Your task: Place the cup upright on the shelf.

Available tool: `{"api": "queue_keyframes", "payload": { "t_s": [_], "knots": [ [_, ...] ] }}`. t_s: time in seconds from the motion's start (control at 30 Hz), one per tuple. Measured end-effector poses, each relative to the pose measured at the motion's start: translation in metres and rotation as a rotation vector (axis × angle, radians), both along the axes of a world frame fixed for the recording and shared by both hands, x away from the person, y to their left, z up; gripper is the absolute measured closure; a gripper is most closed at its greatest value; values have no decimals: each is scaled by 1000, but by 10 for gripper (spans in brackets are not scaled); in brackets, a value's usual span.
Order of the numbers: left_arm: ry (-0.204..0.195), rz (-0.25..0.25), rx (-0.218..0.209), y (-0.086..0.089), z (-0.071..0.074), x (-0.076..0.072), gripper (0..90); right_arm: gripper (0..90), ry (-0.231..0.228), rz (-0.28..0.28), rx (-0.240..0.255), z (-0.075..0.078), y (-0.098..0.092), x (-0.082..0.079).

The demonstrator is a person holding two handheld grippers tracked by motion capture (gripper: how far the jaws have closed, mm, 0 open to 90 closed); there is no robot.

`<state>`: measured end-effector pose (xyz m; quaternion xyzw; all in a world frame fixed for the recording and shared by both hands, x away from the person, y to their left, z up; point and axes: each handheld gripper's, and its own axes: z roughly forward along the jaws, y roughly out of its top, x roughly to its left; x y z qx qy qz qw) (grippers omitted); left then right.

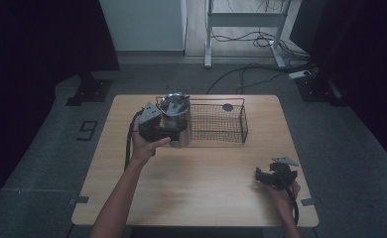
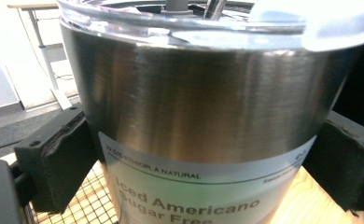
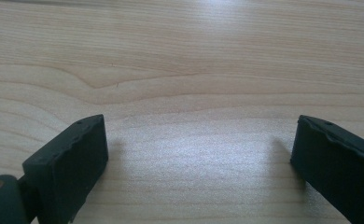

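Toward the far left of the wooden worktop (image 1: 196, 173), seen from above, the left tool (image 1: 167, 133) is gripping a steel cup (image 1: 175, 121) that is standing just beside the left end of a wire basket (image 1: 220, 122). The right tool (image 1: 267, 177) is resting near the right front edge, well apart from both.

Looking along the left tool, its jaws are pressing both sides of the cup (image 2: 203, 116), with basket mesh (image 2: 89, 205) showing below.

Looking along the right tool, its jaws are standing wide over bare worktop (image 3: 189, 93).
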<state>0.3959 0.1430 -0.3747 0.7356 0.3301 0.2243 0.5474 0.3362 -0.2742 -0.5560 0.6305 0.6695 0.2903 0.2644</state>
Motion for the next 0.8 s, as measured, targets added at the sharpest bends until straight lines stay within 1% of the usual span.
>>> {"api": "queue_keyframes", "payload": {
  "t_s": [0.3, 0.47, 0.67, 0.8],
  "knots": [
    [2, 7, 2, 0, -1, 10, 42, 35, 0, -2, -1, 0, 0, 0],
    [-8, 9, 7, 0, 4, 18, 42, 35, -1, -4, -1, 0, 0, 0],
    [-17, 10, 0, 1, 7, 26, 42, 36, -2, -7, 1, 0, 0, 0],
    [-23, 13, 7, 2, 9, 31, 42, 36, -2, -7, 0, 0, 0, 0]
  ]
}}
